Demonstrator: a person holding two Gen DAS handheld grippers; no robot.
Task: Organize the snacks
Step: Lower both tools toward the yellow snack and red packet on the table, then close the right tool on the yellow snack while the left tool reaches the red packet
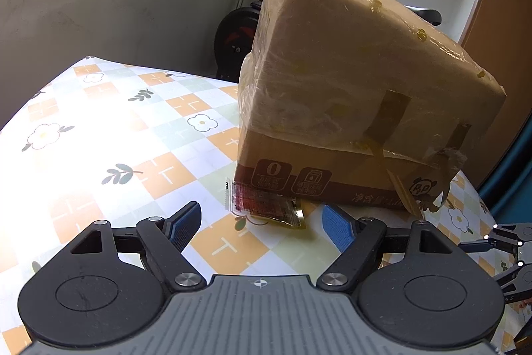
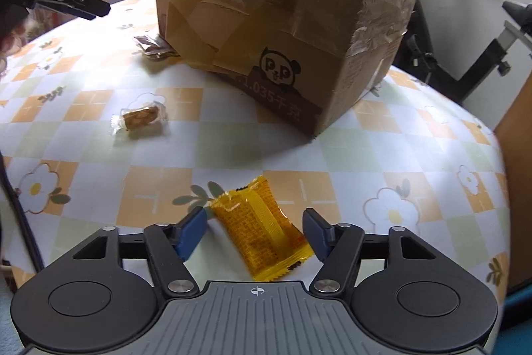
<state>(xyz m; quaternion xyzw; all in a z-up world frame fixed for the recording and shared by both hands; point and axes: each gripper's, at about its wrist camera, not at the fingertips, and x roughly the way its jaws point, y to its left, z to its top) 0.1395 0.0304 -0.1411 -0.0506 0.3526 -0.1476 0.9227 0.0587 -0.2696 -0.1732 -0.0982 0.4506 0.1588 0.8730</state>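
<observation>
Left wrist view: your left gripper (image 1: 261, 227) stands with its jaws wide apart and nothing between the blue pads (image 1: 337, 230). The dark red clear-foil snack sachet (image 1: 264, 203) lies flat on the checked flower-print tablecloth (image 1: 133, 128), just ahead of the pads and touching the bottom edge of the tape-wrapped brown cardboard box (image 1: 349, 82). To take it cleanly, bring the pads down either side of its free end, away from the box wall, and close only once both sit level with the cloth.

Right wrist view: your right gripper (image 2: 256, 232) is apart, with the orange-yellow foil snack packet (image 2: 262, 228) lying slantwise between the pads. Neither pad presses on it; the right one looks close to its lower corner. Square the jaws across the packet's narrow width before closing, or it is likely to twist out. The packet sits well short of the box, towards the table's near edge. A clear-wrapped brown nut bar (image 2: 141, 118) lies further off to the left.
</observation>
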